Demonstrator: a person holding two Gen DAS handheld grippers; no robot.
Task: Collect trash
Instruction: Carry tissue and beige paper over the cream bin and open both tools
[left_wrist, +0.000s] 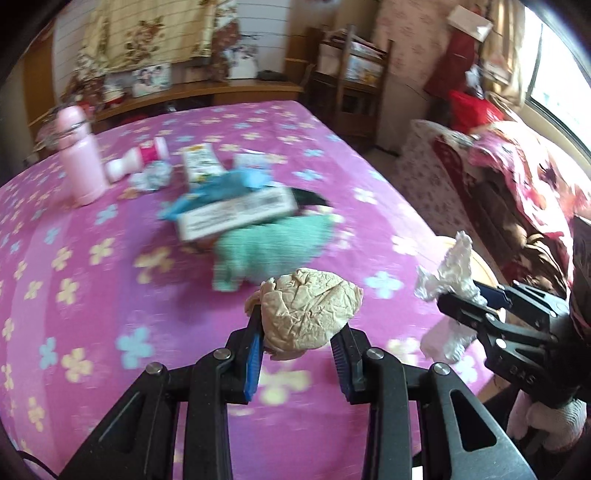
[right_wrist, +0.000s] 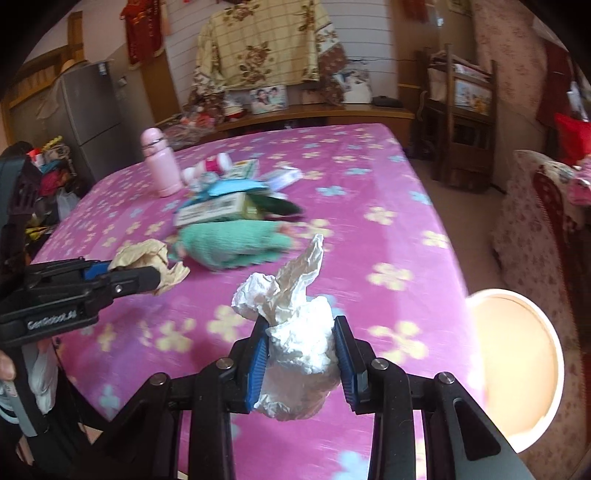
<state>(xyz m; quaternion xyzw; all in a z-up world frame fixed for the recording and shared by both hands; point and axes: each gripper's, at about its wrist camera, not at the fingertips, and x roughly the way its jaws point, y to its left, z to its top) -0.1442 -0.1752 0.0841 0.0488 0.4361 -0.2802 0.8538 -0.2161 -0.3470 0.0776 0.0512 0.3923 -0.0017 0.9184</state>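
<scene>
Left gripper (left_wrist: 299, 332) jaws pinch beige paper wad (left_wrist: 308, 310); right gripper (right_wrist: 301, 350) jaws pinch white tissue wad (right_wrist: 299, 354). Both light, soft, crushable; grip mid-bulk.

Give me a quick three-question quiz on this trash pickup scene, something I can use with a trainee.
1. True or false: the left gripper holds a white wad.
2. What does the right gripper hold? A) pink bottle B) white crumpled tissue C) green cloth
3. Fill in: the pink bottle stands ____ on the bed cover.

Key:
1. False; it clamps the tan crumpled paper.
2. B, the white crumpled tissue. The green cloth lies on the cover.
3. Upright.
</scene>
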